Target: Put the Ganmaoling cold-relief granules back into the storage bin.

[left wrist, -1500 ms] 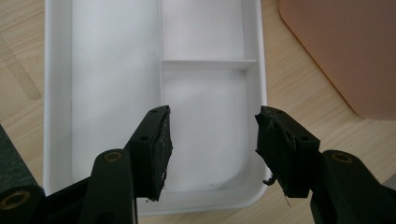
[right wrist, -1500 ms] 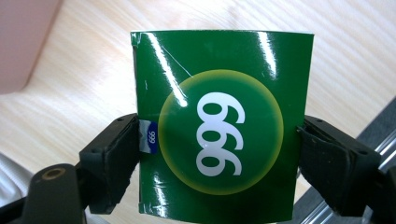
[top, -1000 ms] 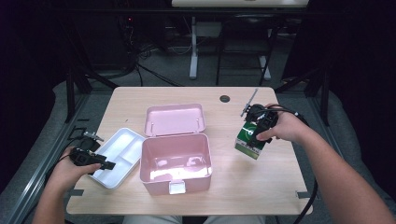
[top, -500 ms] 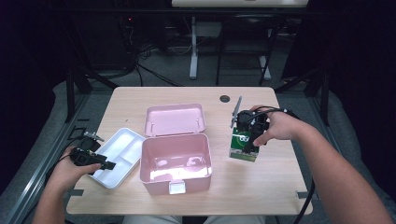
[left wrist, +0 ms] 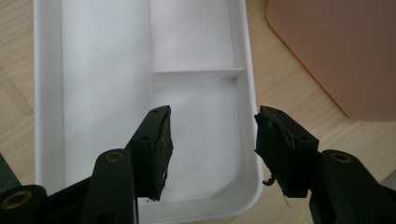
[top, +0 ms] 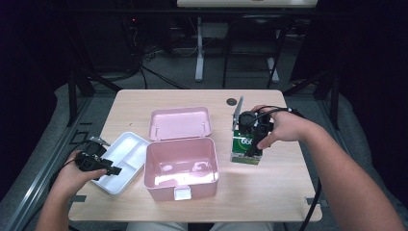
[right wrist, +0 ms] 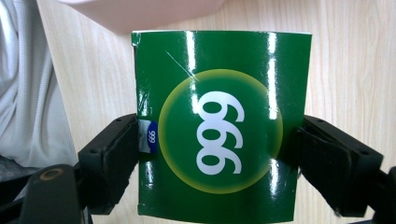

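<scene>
Seen from the high view, the right gripper point(top: 254, 137) clamps a green box point(top: 245, 149) near the table's point(top: 269, 202) right edge, just beside the open pink case point(top: 180, 166). The left gripper point(top: 103, 166) rests over the white tray point(top: 126, 155) at the left edge.

Left gripper view: jaws spread wide above the tray's point(left wrist: 51, 93) compartments (nothing between them).

Right gripper view: jaws press both sides of the green box point(right wrist: 219, 126), marked 999, over the wood.

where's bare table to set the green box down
Bare wood lies on the table right of the pink box, around the green box, and along the far edge behind the lid. The left is crowded by the white tray.
</scene>
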The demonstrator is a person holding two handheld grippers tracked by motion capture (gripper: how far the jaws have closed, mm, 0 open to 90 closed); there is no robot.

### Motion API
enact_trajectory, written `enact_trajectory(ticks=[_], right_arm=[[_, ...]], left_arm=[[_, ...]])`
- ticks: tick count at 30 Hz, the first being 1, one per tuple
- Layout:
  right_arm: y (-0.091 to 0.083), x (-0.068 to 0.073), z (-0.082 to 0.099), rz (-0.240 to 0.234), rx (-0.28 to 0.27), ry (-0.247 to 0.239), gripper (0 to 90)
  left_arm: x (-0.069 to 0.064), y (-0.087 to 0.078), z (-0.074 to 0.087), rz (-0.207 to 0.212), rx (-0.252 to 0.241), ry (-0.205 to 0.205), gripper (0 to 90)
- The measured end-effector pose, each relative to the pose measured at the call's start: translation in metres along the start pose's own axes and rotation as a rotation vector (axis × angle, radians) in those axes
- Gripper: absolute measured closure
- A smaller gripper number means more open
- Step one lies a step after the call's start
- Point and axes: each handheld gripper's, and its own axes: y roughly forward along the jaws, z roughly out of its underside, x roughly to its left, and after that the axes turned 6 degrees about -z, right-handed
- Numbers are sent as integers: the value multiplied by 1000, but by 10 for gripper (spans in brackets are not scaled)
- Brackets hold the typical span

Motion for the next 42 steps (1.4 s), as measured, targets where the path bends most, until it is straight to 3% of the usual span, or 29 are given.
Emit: enact_trajectory(ticks=[8, 24, 42], right_arm=[[-7, 5, -13, -5, -10, -25, 167], [-24, 19, -48, -19, -34, -72, 167], [-17, 29, -97, -42, -54, -157, 167]], left_arm=[[-5, 2, -4, -1, -2, 22, 473], [-5, 3, -3, 1, -3, 21, 476], [-3, 3, -2, 6, -5, 10, 477]])
